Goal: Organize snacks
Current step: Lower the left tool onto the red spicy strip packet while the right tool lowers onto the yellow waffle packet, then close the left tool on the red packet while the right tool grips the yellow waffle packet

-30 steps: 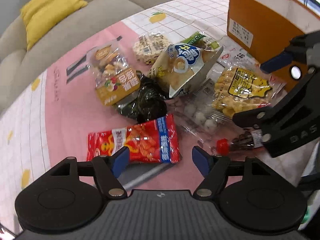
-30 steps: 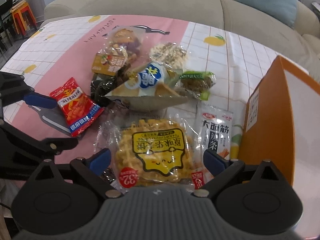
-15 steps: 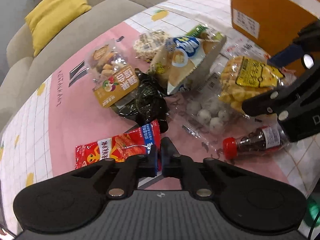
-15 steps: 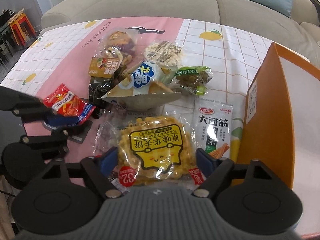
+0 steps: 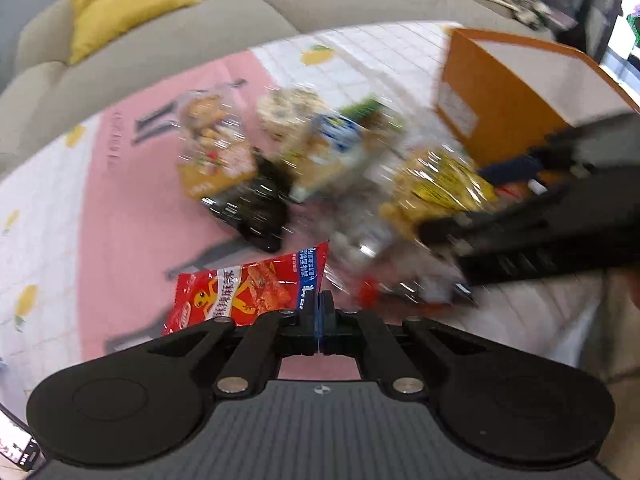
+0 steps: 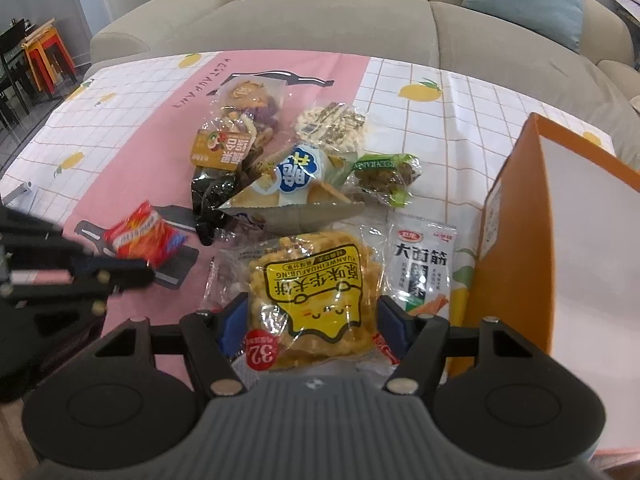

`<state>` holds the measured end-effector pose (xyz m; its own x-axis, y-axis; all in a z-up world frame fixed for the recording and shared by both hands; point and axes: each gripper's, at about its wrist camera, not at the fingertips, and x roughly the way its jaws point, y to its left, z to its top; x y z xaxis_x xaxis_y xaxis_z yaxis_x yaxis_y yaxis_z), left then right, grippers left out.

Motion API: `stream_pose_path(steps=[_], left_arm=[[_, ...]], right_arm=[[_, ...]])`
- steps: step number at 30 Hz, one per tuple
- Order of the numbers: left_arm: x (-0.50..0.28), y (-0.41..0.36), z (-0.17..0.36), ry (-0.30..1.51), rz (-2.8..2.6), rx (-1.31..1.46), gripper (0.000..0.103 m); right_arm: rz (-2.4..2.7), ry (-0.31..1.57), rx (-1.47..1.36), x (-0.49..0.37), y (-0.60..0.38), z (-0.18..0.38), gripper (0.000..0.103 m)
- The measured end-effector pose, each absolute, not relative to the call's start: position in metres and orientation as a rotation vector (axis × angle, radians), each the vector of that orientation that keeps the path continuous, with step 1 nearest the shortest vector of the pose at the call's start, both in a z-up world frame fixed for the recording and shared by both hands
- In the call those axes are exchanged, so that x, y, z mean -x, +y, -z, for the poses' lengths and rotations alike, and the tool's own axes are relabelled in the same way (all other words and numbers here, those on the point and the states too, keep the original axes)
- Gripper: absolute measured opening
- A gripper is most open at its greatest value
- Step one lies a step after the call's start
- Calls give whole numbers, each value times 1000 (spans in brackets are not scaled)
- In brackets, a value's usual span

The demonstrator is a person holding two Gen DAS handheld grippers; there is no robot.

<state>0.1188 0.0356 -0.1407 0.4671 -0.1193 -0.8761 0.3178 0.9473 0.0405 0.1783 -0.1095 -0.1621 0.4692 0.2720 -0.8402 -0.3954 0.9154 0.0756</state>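
My left gripper [image 5: 320,312] is shut on the blue end of a red snack packet [image 5: 248,292] and holds it just above the pink tablecloth. From the right wrist view that packet [image 6: 144,236] hangs at the left gripper [image 6: 120,270]. A yellow waffle packet [image 6: 316,292] lies between the fingers of my right gripper [image 6: 312,320]. Its jaws are closing, and both blue pads touch the packet's wrapper. The left wrist view is blurred but shows the right gripper [image 5: 472,200] over the same waffle packet [image 5: 436,188]. An open orange box [image 6: 512,240] stands on the right.
A heap of snacks lies mid-table: a nut mix bag [image 6: 240,128], a black packet [image 6: 212,196], a blue-and-white bag [image 6: 296,176], a green packet [image 6: 384,172], rice crackers [image 6: 332,124] and a white packet [image 6: 424,264]. A sofa [image 6: 320,20] runs behind the table.
The left gripper shut on the red packet's end and lifted it, tilting the view. The right gripper's jaws narrowed around the waffle packet; that hand stayed in place.
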Motion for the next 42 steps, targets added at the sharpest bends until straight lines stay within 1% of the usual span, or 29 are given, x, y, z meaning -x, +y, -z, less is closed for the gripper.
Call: stream_pose_path(steps=[2, 7, 8, 9, 10, 11, 12, 15, 22, 27, 28, 31, 33, 34, 35, 36, 37, 39, 42], left_arm=[[-113, 34, 143, 1106, 296, -195, 1], [-106, 41, 151, 1208, 240, -84, 16], [-107, 44, 151, 1225, 223, -52, 26], [-108, 48, 150, 1234, 199, -6, 40], [-108, 52, 148, 1234, 169, 40, 48], [-110, 57, 146, 1233, 129, 93, 61], [-113, 64, 145, 1233, 76, 148, 73], [-124, 80, 143, 1225, -108, 273, 79], [-157, 95, 169, 1232, -338, 416, 80], [-161, 100, 189, 1276, -441, 487, 82], [-160, 99, 189, 1271, -456, 498, 84], [-163, 95, 191, 1262, -481, 466, 87], [-164, 90, 194, 1260, -499, 438, 87], [-165, 87, 193, 1259, -493, 420, 84], [-164, 85, 193, 1254, -486, 394, 79], [-163, 82, 192, 1247, -485, 370, 71], [-160, 82, 191, 1237, -476, 358, 68], [-155, 84, 190, 1223, -455, 348, 58], [-148, 87, 186, 1205, -418, 346, 50]], right_arm=[[-406, 1002, 132, -174, -113, 161, 66], [-401, 1004, 126, -163, -118, 161, 66], [-403, 1005, 124, -161, -119, 162, 66], [-404, 1005, 124, -160, -120, 162, 66], [-404, 1004, 124, -159, -120, 163, 66], [-404, 1001, 124, -158, -119, 163, 66], [-403, 997, 124, -158, -119, 162, 66], [-393, 964, 131, -159, -117, 158, 66], [-375, 934, 160, -173, -108, 163, 66], [-368, 956, 141, -178, -108, 173, 66], [-370, 956, 137, -177, -109, 174, 66], [-375, 961, 136, -177, -108, 177, 66], [-376, 965, 138, -176, -107, 180, 67], [-378, 964, 139, -176, -108, 180, 67], [-379, 963, 139, -176, -108, 180, 67], [-379, 960, 140, -175, -108, 179, 67], [-381, 955, 139, -175, -109, 178, 67], [-387, 944, 129, -174, -111, 175, 67], [-389, 936, 106, -173, -114, 168, 66]])
